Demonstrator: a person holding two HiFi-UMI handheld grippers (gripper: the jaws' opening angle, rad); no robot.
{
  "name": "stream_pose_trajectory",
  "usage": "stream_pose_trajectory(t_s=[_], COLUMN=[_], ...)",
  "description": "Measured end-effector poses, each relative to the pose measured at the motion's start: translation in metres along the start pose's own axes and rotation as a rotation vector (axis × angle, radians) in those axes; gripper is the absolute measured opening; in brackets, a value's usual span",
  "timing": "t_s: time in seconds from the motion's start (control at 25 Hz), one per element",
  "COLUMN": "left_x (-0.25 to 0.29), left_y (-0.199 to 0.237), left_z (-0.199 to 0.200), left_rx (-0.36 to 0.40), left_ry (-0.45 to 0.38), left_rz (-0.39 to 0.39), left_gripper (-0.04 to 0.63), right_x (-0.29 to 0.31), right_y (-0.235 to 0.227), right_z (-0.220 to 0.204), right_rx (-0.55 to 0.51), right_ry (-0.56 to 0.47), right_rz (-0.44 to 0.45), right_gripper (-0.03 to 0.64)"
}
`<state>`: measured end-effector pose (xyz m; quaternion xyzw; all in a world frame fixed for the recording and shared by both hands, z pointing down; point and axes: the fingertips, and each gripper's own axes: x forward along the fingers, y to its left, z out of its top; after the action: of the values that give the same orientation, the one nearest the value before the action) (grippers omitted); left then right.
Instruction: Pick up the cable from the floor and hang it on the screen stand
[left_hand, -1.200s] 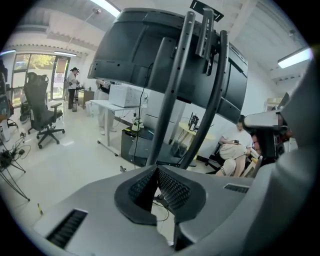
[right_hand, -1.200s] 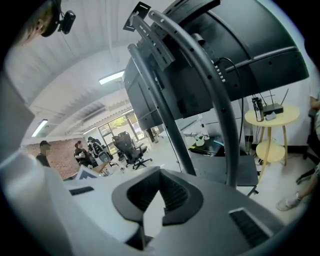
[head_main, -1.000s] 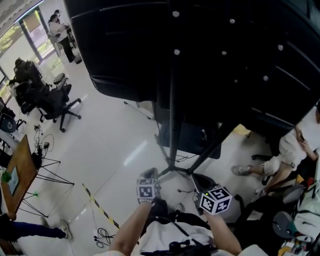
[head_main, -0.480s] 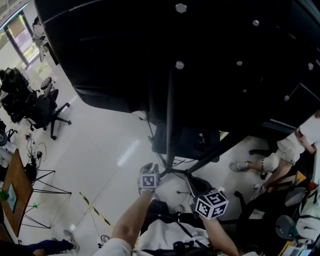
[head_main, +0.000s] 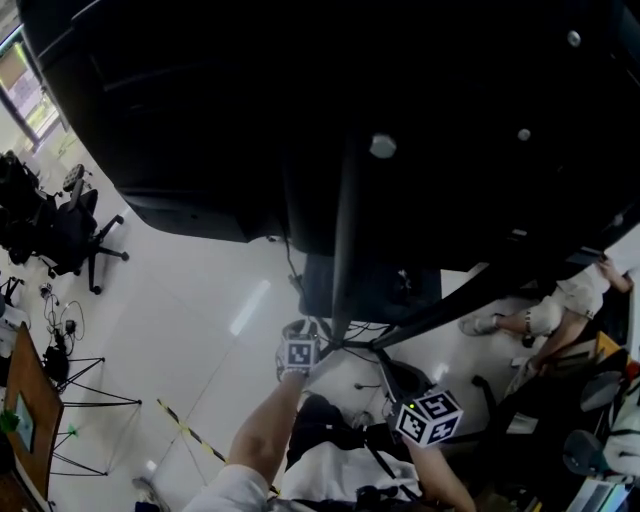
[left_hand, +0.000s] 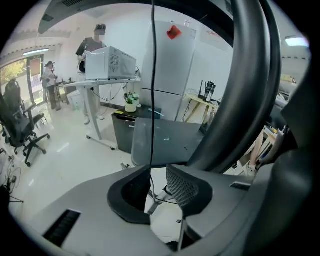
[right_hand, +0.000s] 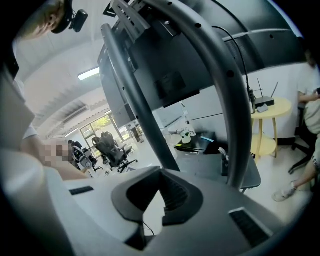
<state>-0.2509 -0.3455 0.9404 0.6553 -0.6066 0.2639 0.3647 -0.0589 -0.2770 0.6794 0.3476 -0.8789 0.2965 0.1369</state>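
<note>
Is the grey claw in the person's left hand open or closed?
Open. The left grey two-jaw gripper has just been opening; its jaws stand apart, and the thin black cable hangs in the gap unclamped.

Readable writing: none in any view.
Black-and-white marker cube (head_main: 299, 353) on the left tool (left_hand: 157, 187): square code patterns only, no letters or digits.
Second black-and-white marker cube (head_main: 429, 417) on the right tool (right_hand: 160, 194): square patterns likewise, no writing.
Red patch (left_hand: 173, 32) on the tall white cabinet (left_hand: 170, 65), well beyond the left tool: too small to read.
</note>
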Motion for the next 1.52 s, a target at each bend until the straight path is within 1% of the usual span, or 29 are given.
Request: stream_pose_trajectory(t_s=[0.08, 0.28, 0.44, 0.56, 0.6, 0.64, 0.68, 0.8, 0.88, 0.96, 1.16, 1.36, 1.52], left_x=[0.008, 0.026, 0.036, 0.038, 0.039, 0.040, 0.040, 0.034, 0.021, -0.003, -0.080, -0.145, -0.193], left_y=[0.006, 0.013, 0.012, 0.010, 0.010, 0.011, 0.011, 0.007, -0.002, -0.015, -0.073, -0.116, -0.154], left_z=[0.001, 0.003, -0.001, 0.001, 0.002, 0.002, 0.002, 0.001, 0.003, 0.010, 0.031, 0.043, 0.055], left_rx=[0.012, 0.030, 0.025, 0.048, 0.053, 0.058, 0.064, 0.069, 0.073, 0.097, 0.165, 0.209, 0.224], left_ry=[0.006, 0.025, 0.039, 0.035, 0.034, 0.033, 0.031, 0.025, 0.005, -0.030, -0.118, -0.150, -0.191], left_rz=[0.012, -0.001, -0.020, -0.020, -0.018, -0.016, -0.014, -0.022, -0.041, -0.060, -0.151, -0.175, -0.217], left_gripper=[0.103, 0.103, 0.103, 0.103, 0.094, 0.041, 0.025, 0.020, 0.018, 0.017, 0.015, 0.015, 0.015], right_x=[0.003, 0.006, 0.008, 0.008, 0.008, 0.008, 0.007, 0.004, 0.001, -0.003, -0.022, -0.042, -0.054], right_y=[-0.005, -0.017, -0.024, -0.024, -0.024, -0.024, -0.024, -0.025, -0.027, -0.027, -0.027, -0.029, -0.040], right_z=[-0.005, -0.011, -0.014, -0.015, -0.016, -0.017, -0.019, -0.022, -0.025, -0.029, -0.046, -0.068, -0.097], right_rx=[0.007, 0.028, 0.033, 0.030, 0.027, 0.024, 0.021, 0.021, 0.026, 0.023, 0.033, 0.029, 0.013], right_ry=[-0.001, -0.014, -0.018, -0.019, -0.019, -0.018, -0.015, -0.008, -0.001, 0.017, 0.073, 0.116, 0.150], right_rz=[-0.015, -0.047, -0.061, -0.065, -0.066, -0.067, -0.070, -0.075, -0.074, -0.070, -0.046, -0.002, 0.015], right_gripper=[0.005, 0.006, 0.006, 0.006, 0.005, 0.006, 0.005, 0.006, 0.005, 0.006, 0.006, 0.006, 0.020])
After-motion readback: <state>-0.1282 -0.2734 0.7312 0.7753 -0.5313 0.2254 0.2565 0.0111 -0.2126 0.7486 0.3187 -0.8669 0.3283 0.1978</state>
